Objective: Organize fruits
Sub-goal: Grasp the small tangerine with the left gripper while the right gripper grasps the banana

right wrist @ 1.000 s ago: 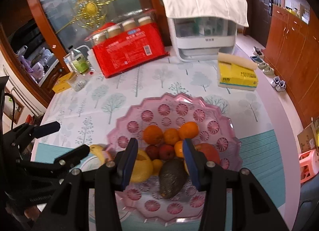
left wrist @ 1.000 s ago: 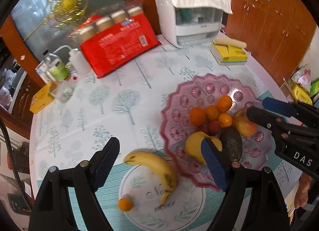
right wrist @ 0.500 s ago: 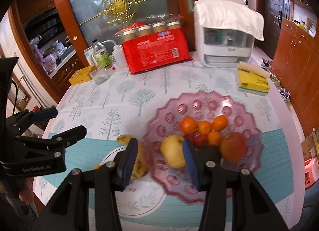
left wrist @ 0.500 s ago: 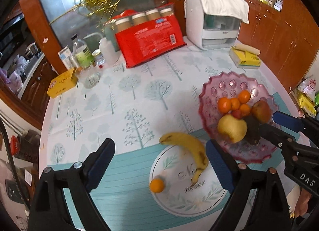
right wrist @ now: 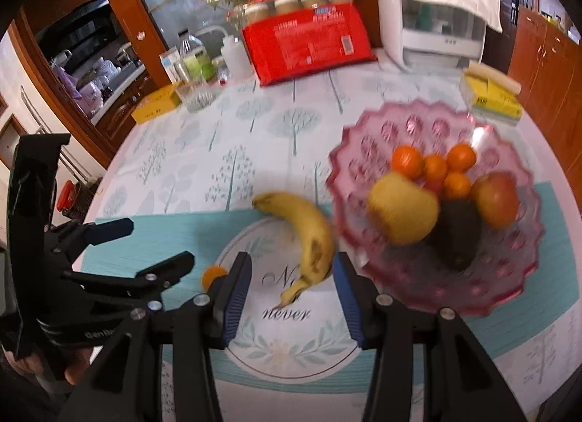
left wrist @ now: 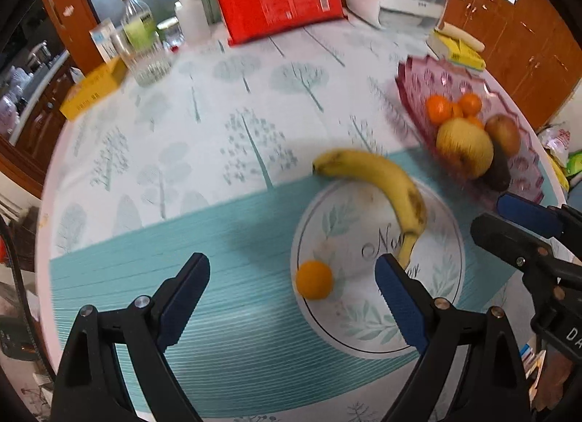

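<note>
A banana (right wrist: 309,229) and a small orange (left wrist: 314,279) lie on a round white leaf-print mat (left wrist: 367,327). The pink scalloped bowl (right wrist: 349,138) to their right holds several oranges, a yellow fruit (right wrist: 402,211), a red apple and a dark avocado. My left gripper (left wrist: 291,263) is open low over the mat's left edge, and the small orange lies free just inside its right finger. My right gripper (right wrist: 291,262) is open with a narrower gap, and the banana's stem end shows between its fingers without touching the pads. The left gripper (right wrist: 154,243) is also in the right wrist view.
At the table's back stand a red package (right wrist: 309,43), a white appliance (right wrist: 433,22), bottles and a glass (left wrist: 151,65). A yellow box (left wrist: 91,91) lies at the left and a yellow pack (right wrist: 491,94) at the right. The table edge runs close below the mat.
Both grippers have moved left and down, from over the pink bowl to the banana and small orange on the mat. The left jaws have widened a little; the right jaws are unchanged.
</note>
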Motion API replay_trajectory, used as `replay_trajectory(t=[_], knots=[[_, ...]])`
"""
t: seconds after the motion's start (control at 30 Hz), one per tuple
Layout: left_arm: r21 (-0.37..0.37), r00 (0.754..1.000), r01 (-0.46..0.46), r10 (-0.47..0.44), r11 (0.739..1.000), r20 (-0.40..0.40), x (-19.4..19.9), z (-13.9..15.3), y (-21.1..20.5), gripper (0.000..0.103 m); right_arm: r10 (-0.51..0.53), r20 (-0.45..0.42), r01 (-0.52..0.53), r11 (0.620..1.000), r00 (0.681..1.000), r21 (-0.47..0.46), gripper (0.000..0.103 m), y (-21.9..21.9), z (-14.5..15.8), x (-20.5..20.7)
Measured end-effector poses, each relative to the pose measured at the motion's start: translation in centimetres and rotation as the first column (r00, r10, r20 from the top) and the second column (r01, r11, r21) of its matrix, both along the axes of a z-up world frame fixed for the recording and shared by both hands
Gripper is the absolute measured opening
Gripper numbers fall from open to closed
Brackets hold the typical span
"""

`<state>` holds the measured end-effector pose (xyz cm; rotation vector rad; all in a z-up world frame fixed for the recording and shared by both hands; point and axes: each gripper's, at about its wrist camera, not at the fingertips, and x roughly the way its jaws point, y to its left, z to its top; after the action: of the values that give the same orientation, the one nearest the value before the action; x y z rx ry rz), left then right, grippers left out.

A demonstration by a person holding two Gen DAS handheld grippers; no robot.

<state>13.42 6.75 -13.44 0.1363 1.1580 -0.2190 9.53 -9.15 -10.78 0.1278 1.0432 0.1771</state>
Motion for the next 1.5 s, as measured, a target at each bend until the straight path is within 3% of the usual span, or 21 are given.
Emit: replay_trajectory(t=[0.2,0.53,0.7,0.8,1.07,1.5], knots=[[-0.018,0.999,0.020,-0.021,1.000,-0.043,-0.3,-4.4,0.0,0.087,-0.052,-0.053,0.053,0.999,0.997,0.009,0.047,0.5,-2.9,-0.4],[-0.055,0.995,0.026,-0.031,0.998,-0.092,0.6,-7.3,-0.2,0.051,-0.128,-0.101,0.133,0.990,0.987,0.042,0.047,0.2,-6.0,0.2],[-0.107,0.993,0.049,-0.060,0.993,-0.104,0.4,-7.8,-0.9,0.031,-0.152,-0.111,0.156,0.988,0.982,0.021,0.047,0.3,-7.3,0.9],[-0.093,0.993,0.072,-0.080,0.993,-0.089,0.1,-7.7,-1.4,0.030,-0.171,-0.111,0.173,0.985,0.979,0.007,0.047,0.5,-7.9,1.5],[-0.137,0.993,0.062,-0.074,0.989,-0.087,0.2,-7.3,0.4,0.030,-0.197,-0.102,0.192,0.980,0.975,-0.051,0.047,1.1,-9.7,2.9],[-0.154,0.995,0.032,-0.047,0.987,-0.092,0.7,-7.3,2.7,0.030,-0.205,0.000,0.201,0.960,0.979,-0.193,0.049,2.8,-10.3,6.0]])
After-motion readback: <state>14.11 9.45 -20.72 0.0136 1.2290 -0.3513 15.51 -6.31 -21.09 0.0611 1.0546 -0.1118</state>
